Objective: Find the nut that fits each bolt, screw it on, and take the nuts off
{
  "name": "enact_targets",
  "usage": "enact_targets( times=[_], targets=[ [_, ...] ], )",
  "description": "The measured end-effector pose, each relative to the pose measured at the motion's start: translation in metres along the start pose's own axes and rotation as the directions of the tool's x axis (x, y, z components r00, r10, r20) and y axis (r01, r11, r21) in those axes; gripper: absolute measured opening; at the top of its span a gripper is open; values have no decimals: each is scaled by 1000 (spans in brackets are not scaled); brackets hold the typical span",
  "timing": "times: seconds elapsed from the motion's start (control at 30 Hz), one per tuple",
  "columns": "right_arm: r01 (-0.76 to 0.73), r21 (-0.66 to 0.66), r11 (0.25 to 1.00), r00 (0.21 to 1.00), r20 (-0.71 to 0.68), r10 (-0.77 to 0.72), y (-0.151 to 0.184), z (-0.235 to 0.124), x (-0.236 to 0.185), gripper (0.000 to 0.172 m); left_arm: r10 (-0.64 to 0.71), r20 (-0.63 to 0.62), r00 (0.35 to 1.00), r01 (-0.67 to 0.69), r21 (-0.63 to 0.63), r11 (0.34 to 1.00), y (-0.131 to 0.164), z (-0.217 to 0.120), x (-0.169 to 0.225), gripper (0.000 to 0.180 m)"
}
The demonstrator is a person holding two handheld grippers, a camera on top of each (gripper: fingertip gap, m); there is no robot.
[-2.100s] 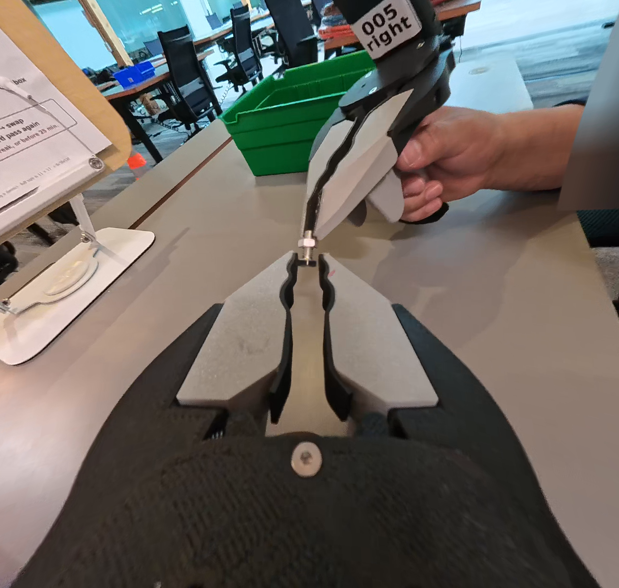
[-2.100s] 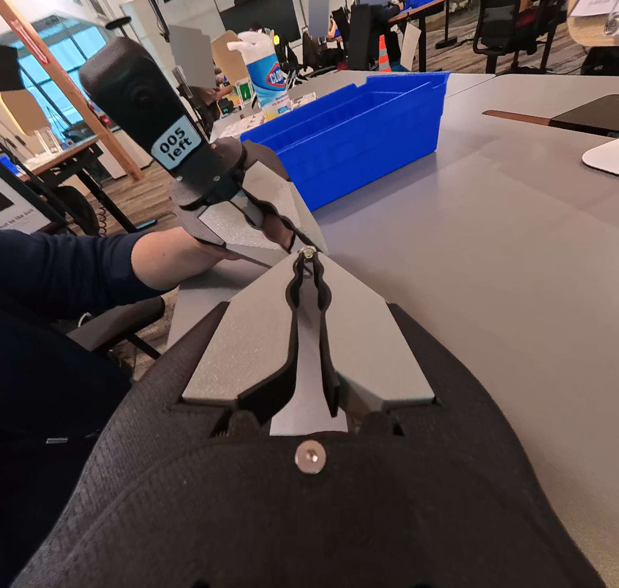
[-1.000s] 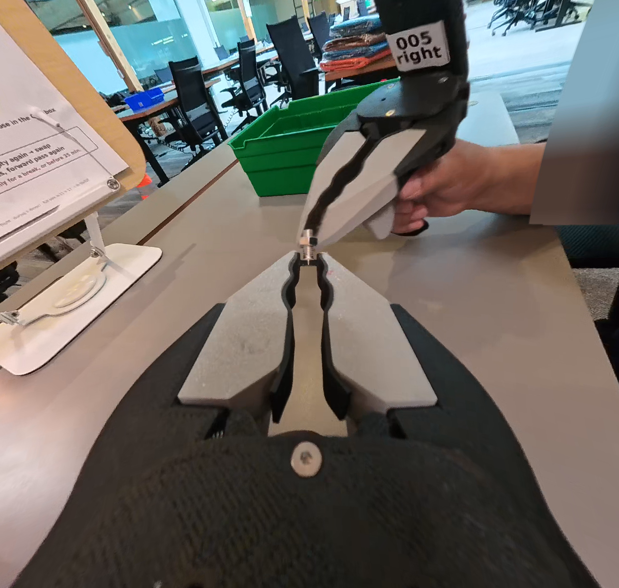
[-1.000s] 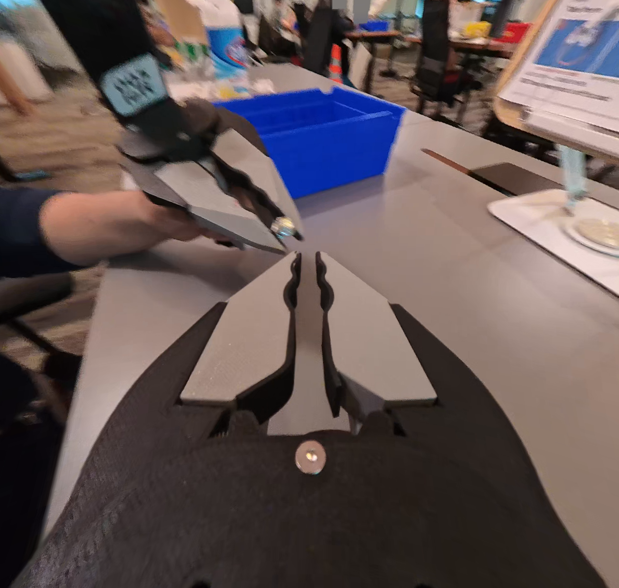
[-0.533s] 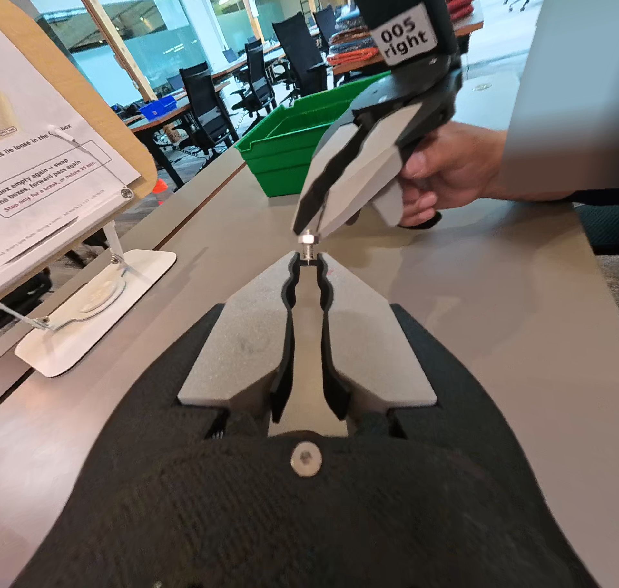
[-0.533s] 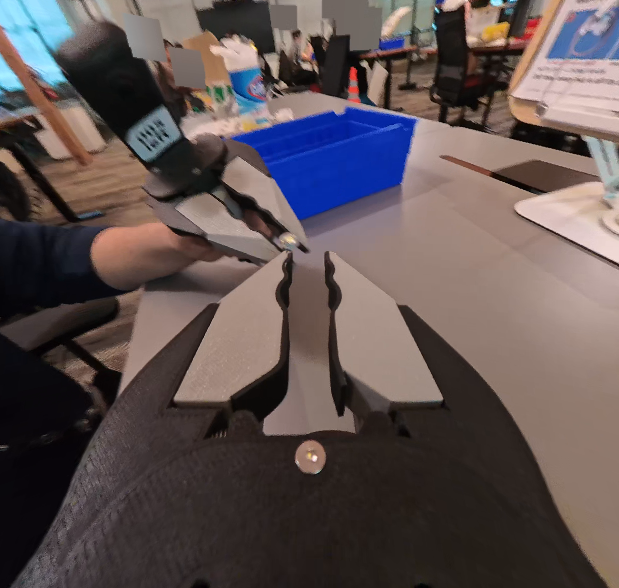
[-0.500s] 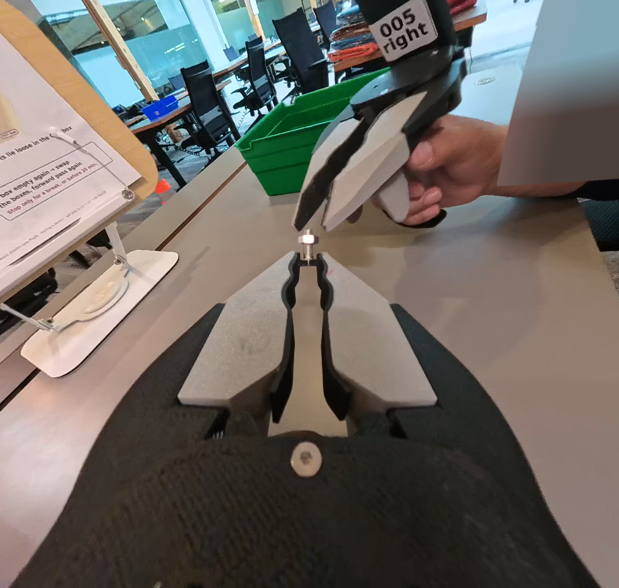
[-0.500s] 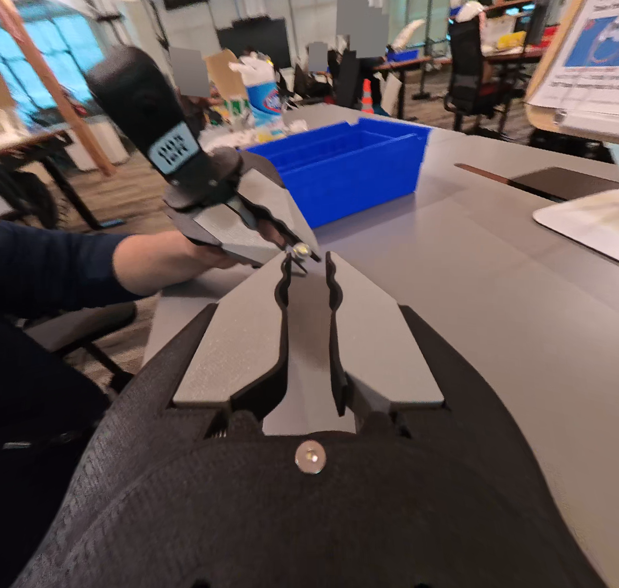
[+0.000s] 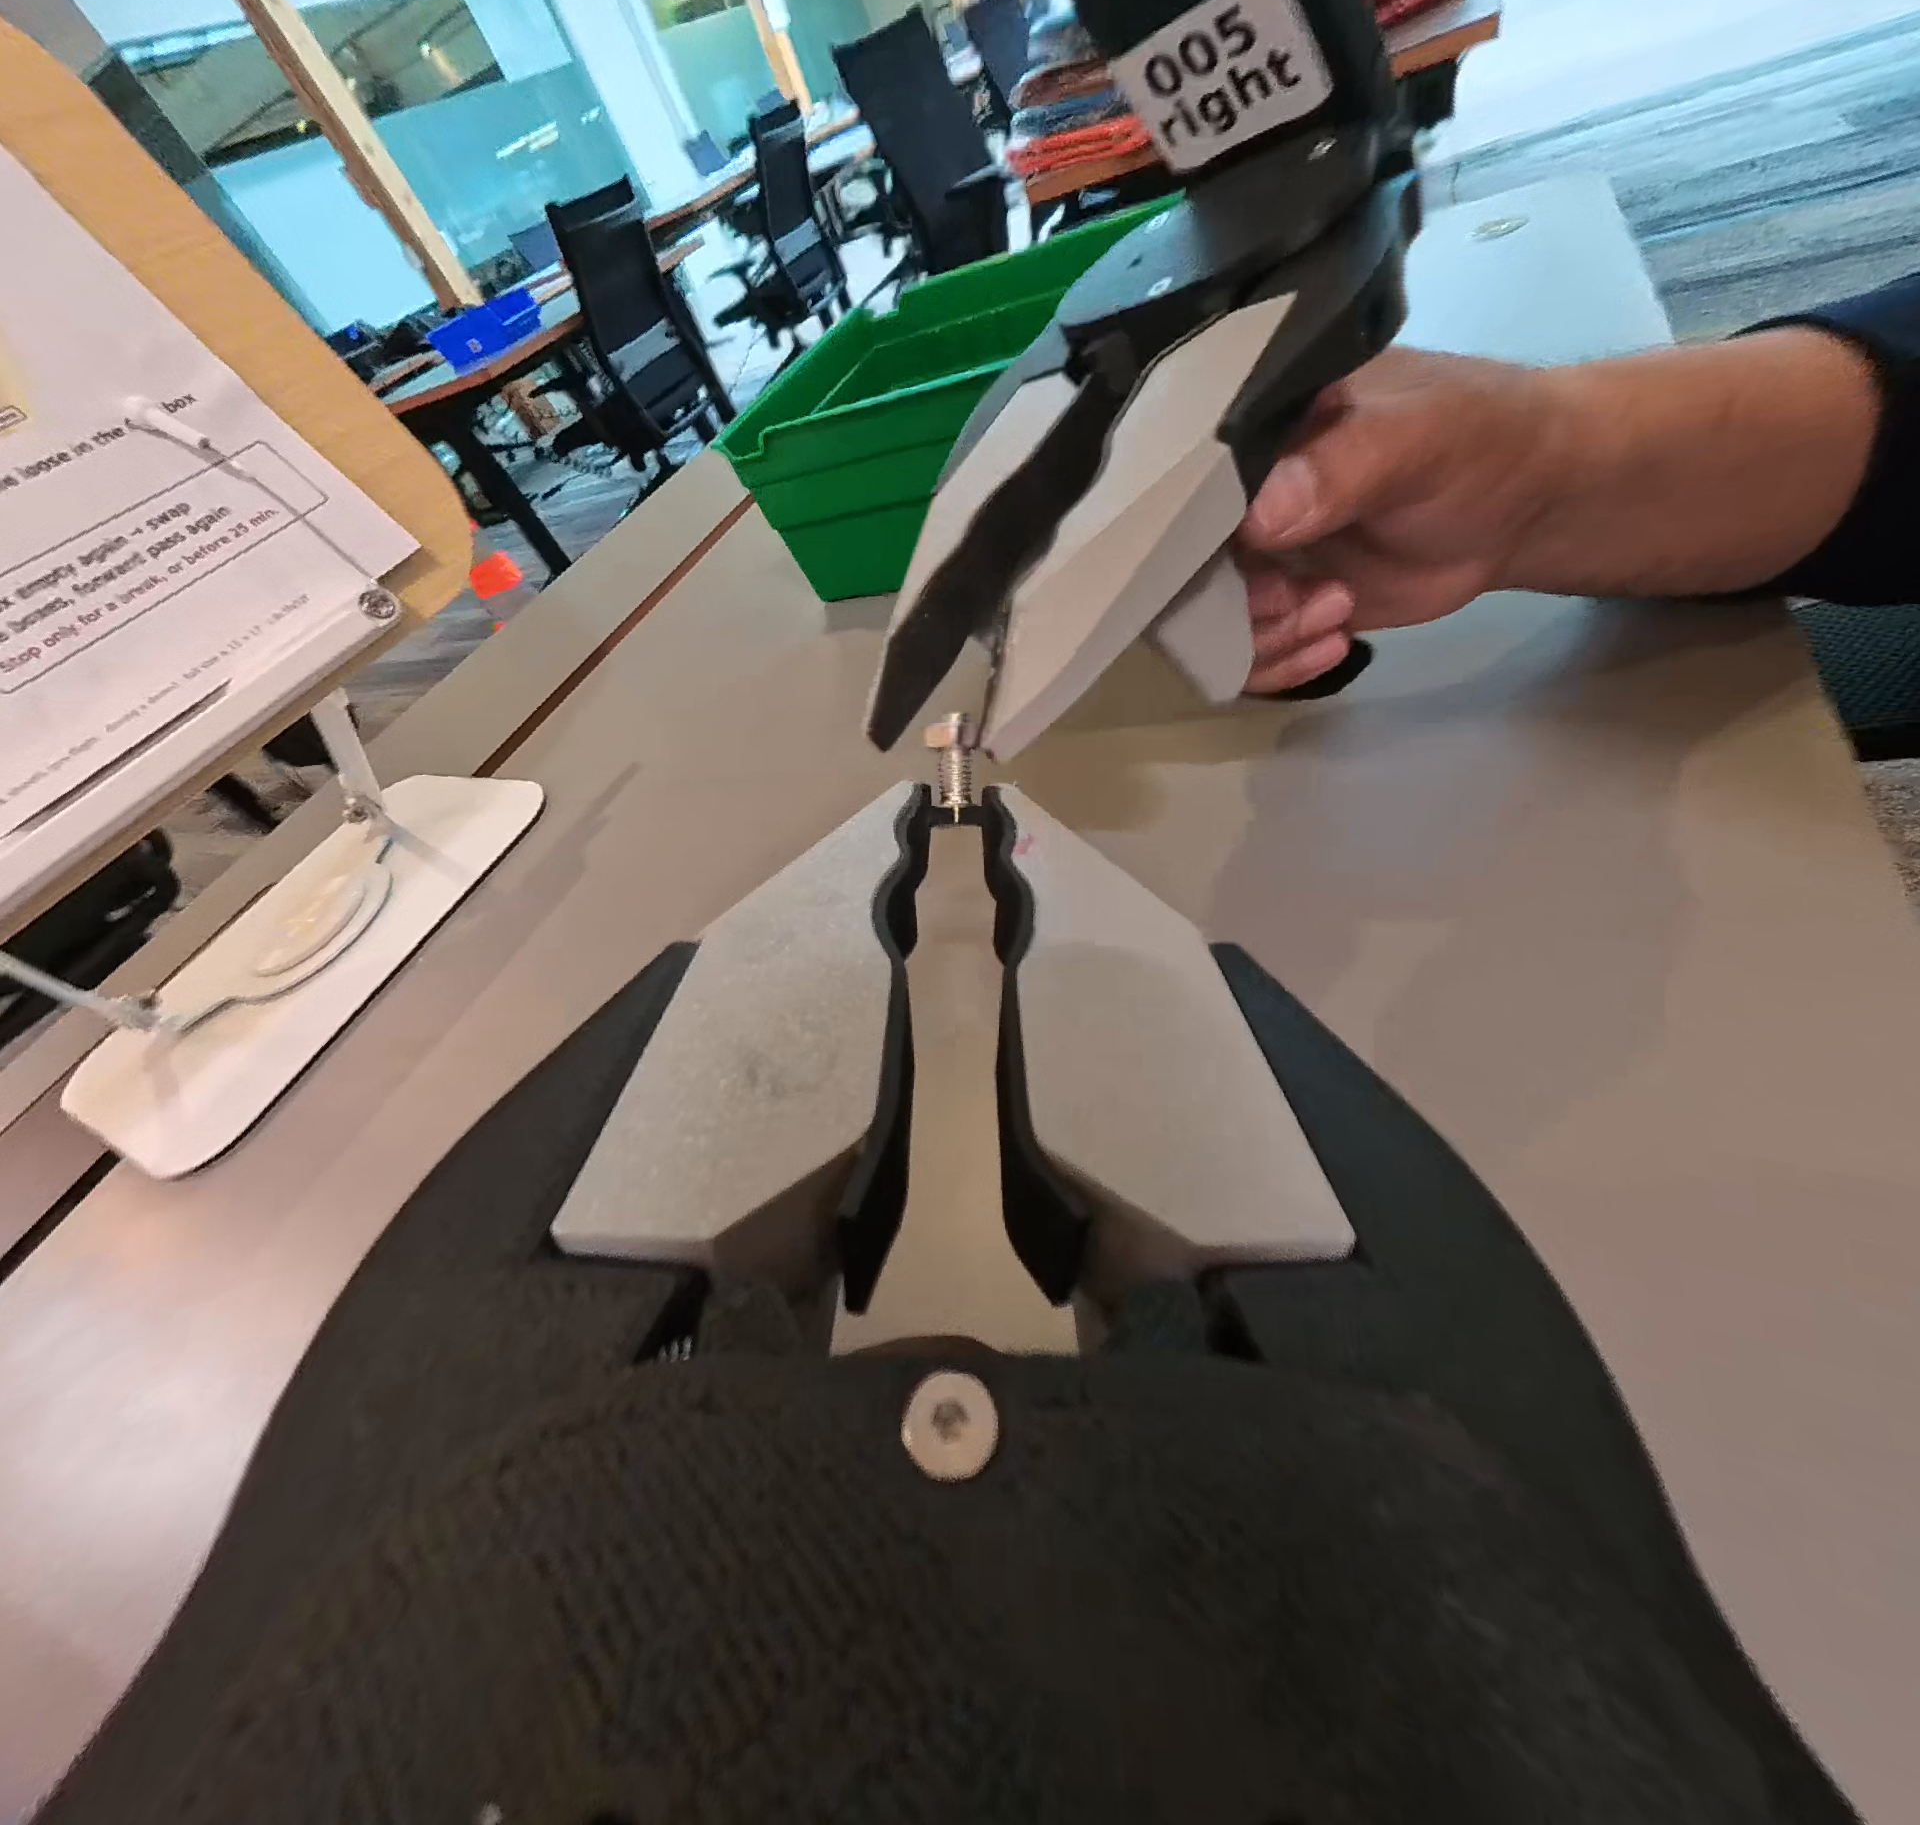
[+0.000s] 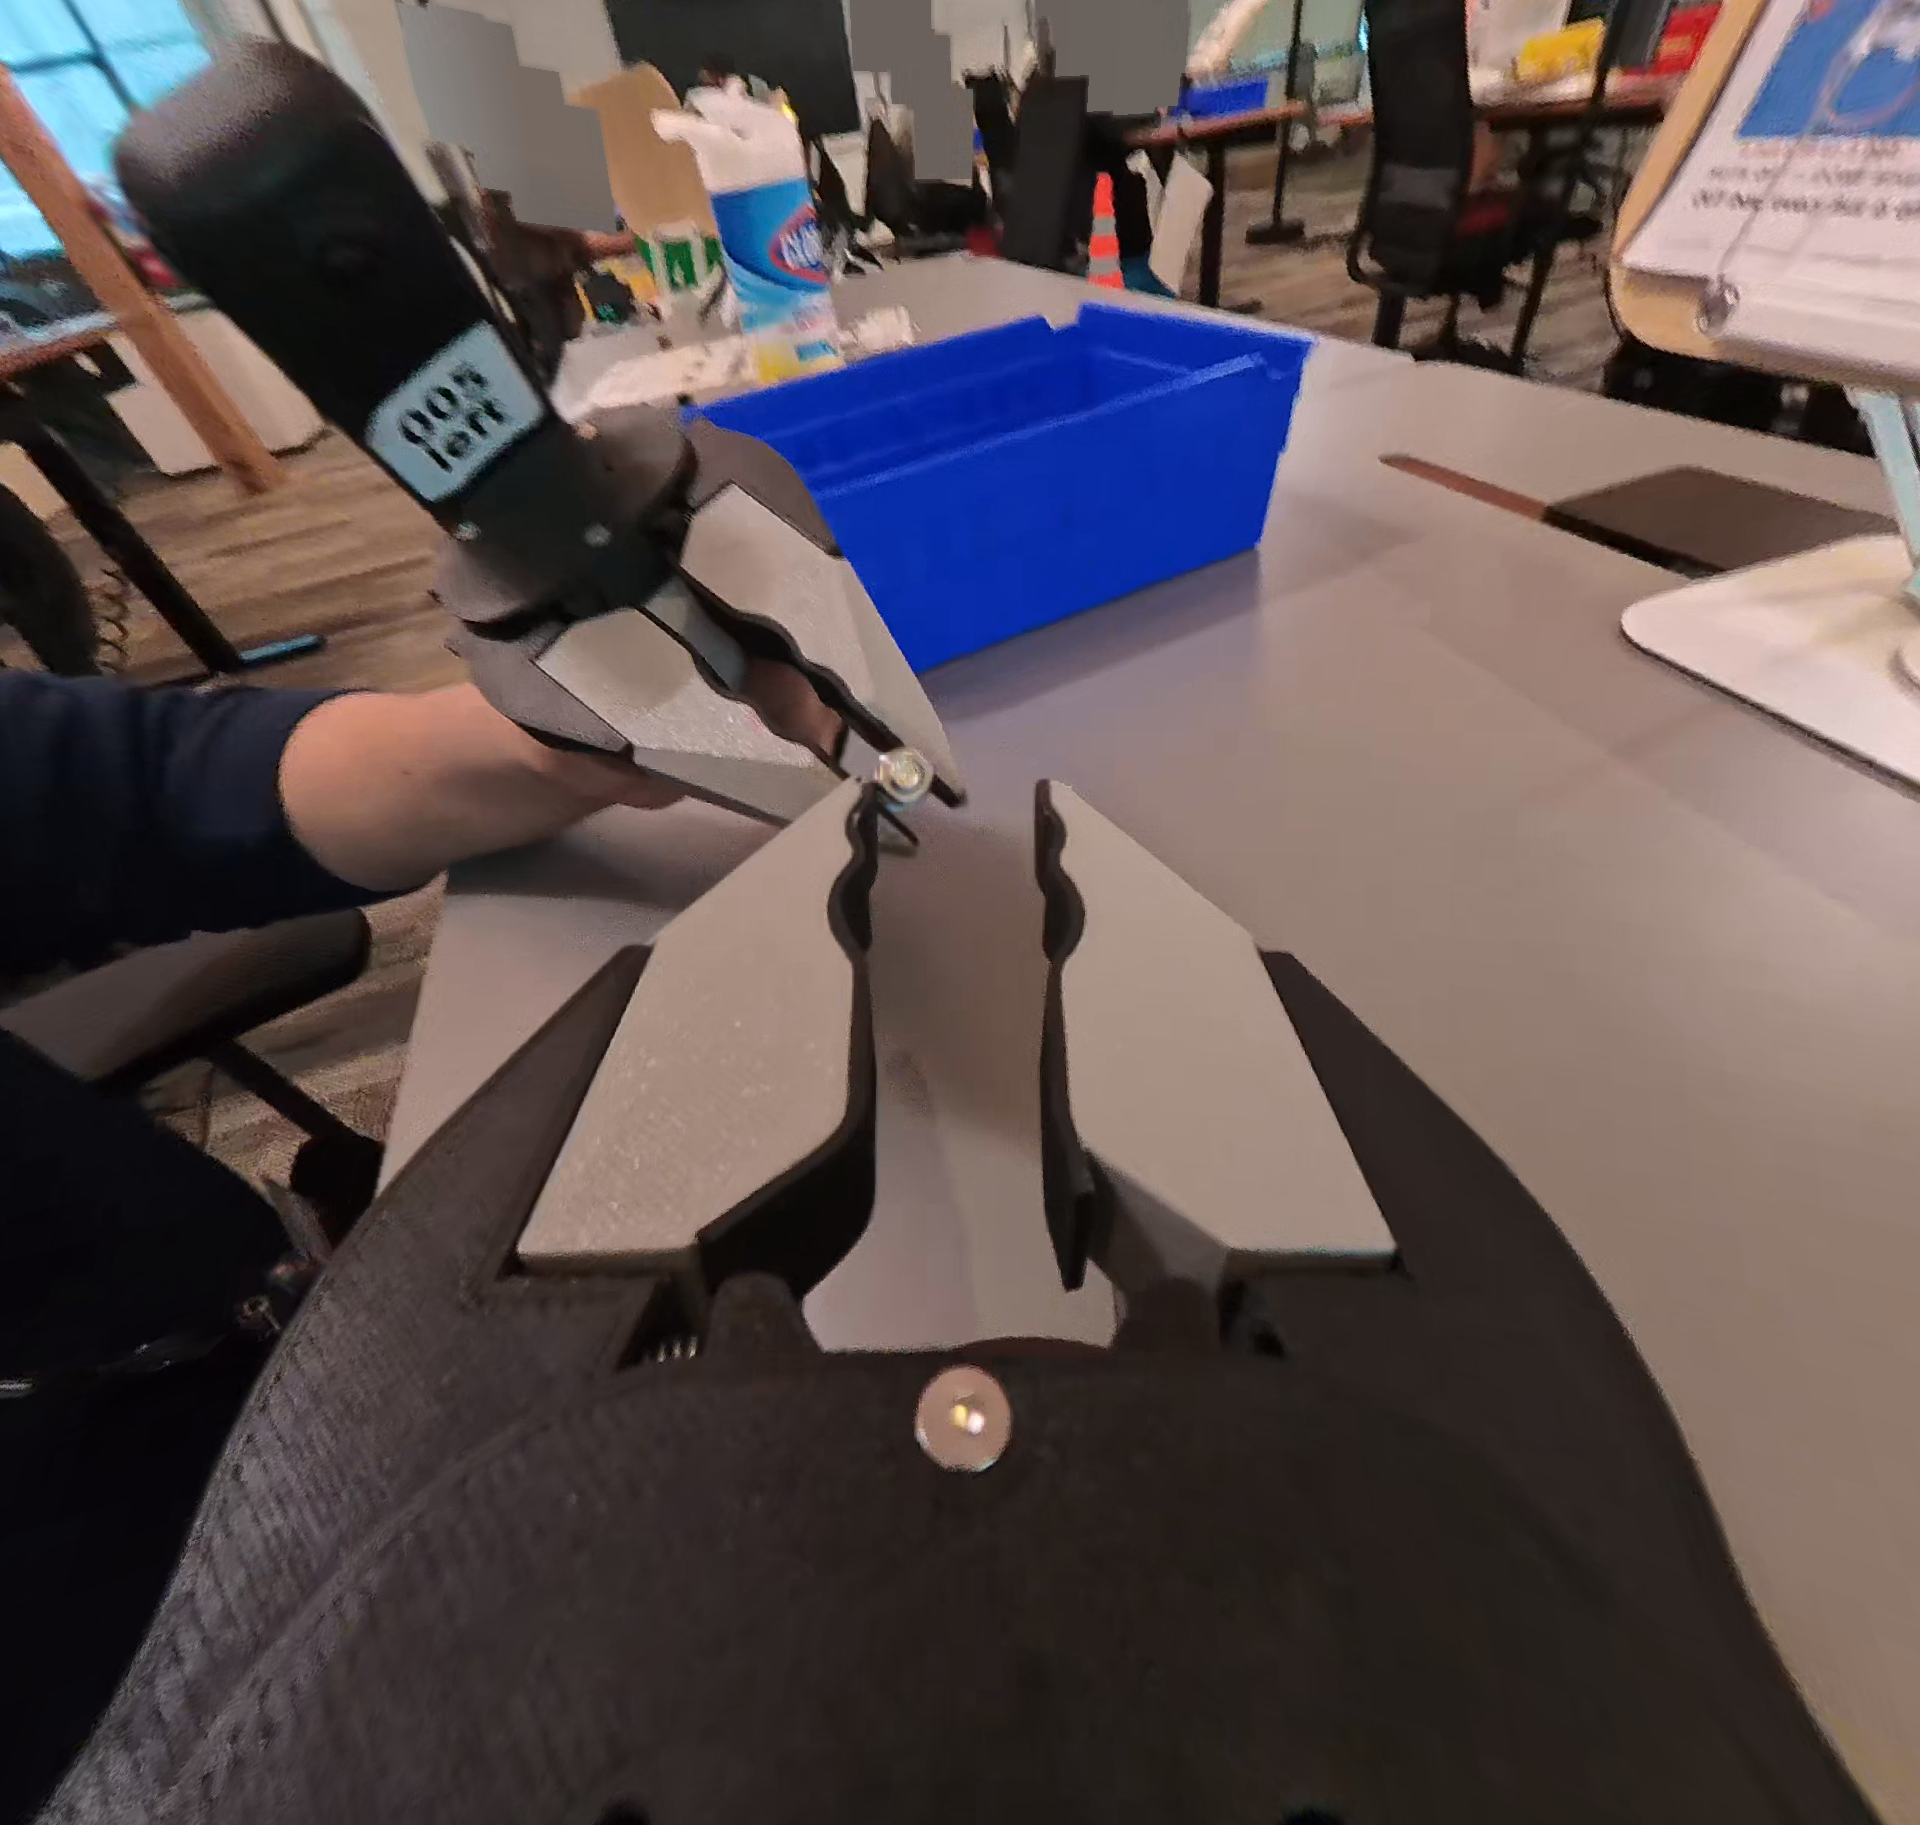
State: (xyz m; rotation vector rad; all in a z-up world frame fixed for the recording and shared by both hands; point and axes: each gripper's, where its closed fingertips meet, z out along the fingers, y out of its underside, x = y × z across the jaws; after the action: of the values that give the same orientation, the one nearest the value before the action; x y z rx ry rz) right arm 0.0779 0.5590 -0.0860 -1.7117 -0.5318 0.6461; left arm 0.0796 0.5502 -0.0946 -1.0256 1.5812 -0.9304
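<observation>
Bolt [image 9: 954, 788] stands upright above the worktop [image 9: 1455, 944], its head clamped in your left tool [image 9: 954, 821], with the nut [image 9: 948, 733] near its tip. Your right tool [image 10: 948, 807] is spread wide, straddling the nut without gripping. This looks like a re-grip between turns: centre the nut, close, then rotate.

Left wrist view riding low behind its own fingers [image 9: 790, 1027], facing forward over the grey surface [image 9: 1507, 944] toward a green bin [image 9: 862, 487], right wrist view likewise, facing a blue bin [image 10: 1039, 487], both close on the shared bolt [image 9: 954, 773].
</observation>
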Motion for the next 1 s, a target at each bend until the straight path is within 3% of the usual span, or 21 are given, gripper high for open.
enact_targets(
  times=[0.07, 0.3, 0.43, 0.53, 0.7, 0.8, 0.9, 1.0],
  targets=[
    [-8, -65, 998, 998, -68, 3, 12, 0, 14, 5, -16, -8, 1000, 17, 24, 1000, -3, -2, -1, 8],
    [-53, 59, 997, 994, 97, 47, -10, -2, -14, 10, -56, 36, 998, 53, 60, 997, -8, -6, -11, 8],
    [-91, 159, 983, 990, 119, 72, -25, -3, -19, 12, -122, 54, 991, 115, 125, 985, -13, -7, -19, 8],
    [-142, 174, 975, 986, 110, 124, -28, 1, -17, 20, -162, 45, 986, 152, 170, 974, -17, -9, -21, 8],
    [-185, 221, 958, 971, 190, 144, -38, 2, -30, 18, -160, 36, 986, 151, 192, 970, -23, -11, -19, 8],
    [-166, 228, 959, 978, 163, 131, -40, 4, -29, 12, -150, 53, 987, 137, 194, 971, -24, -11, -19, 8],
    [-109, 286, 952, 992, 98, 84, -49, -4, -24, 16, -152, 50, 987, 139, 207, 968, -27, -13, -19, 8],
    [-116, 261, 958, 992, 86, 96, -44, -3, -22, 18, -152, 53, 987, 137, 214, 967, -28, -15, -20, 8]
  ],
)
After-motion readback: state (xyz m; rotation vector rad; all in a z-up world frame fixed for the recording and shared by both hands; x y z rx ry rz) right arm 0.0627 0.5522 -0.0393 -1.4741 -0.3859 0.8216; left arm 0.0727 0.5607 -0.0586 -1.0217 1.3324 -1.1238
